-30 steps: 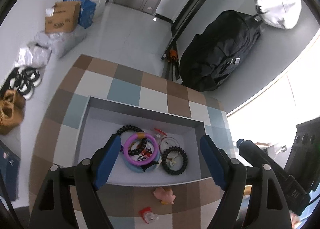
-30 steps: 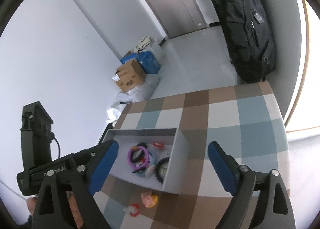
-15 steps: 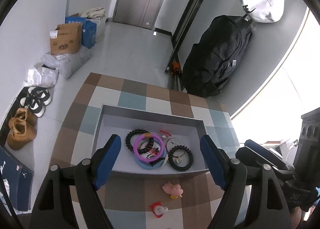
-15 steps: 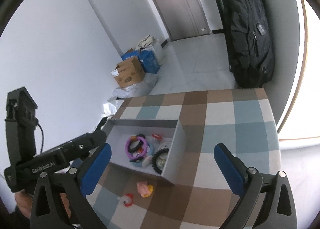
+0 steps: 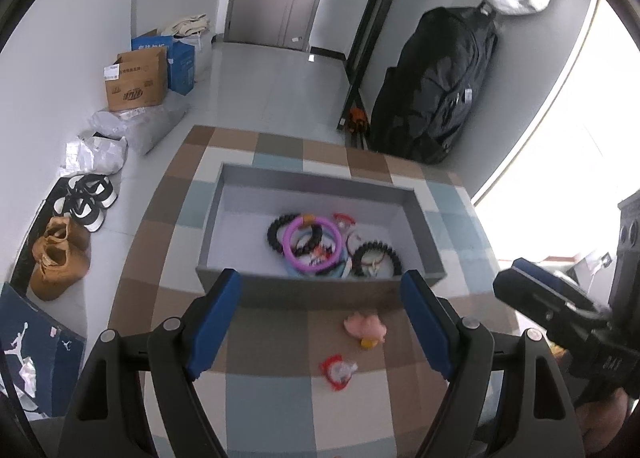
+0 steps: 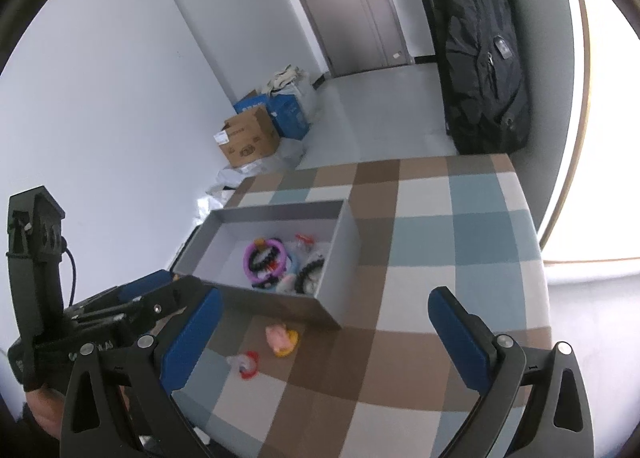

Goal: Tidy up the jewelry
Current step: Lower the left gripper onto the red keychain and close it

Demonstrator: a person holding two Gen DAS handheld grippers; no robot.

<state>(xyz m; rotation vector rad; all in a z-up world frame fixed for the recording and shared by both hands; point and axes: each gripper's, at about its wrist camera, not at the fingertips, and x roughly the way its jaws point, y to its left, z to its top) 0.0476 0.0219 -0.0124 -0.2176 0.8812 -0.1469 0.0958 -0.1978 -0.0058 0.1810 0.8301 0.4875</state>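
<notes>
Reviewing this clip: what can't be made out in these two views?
- Pieces under the purple ring in the grey box: overlapped in both views, count unclear.
- Red-and-white piece on the checked cloth: blurred, type unclear.
- Left gripper, right gripper: handles and hands cut off by frame edges.

Grey open box [image 5: 320, 182] holding purple bangle [image 5: 312, 244] over black bead bracelets [image 5: 378, 260], pink charm [image 5: 365, 328] and red-white piece [image 5: 338, 370] lying outside, near its front wall
</notes>
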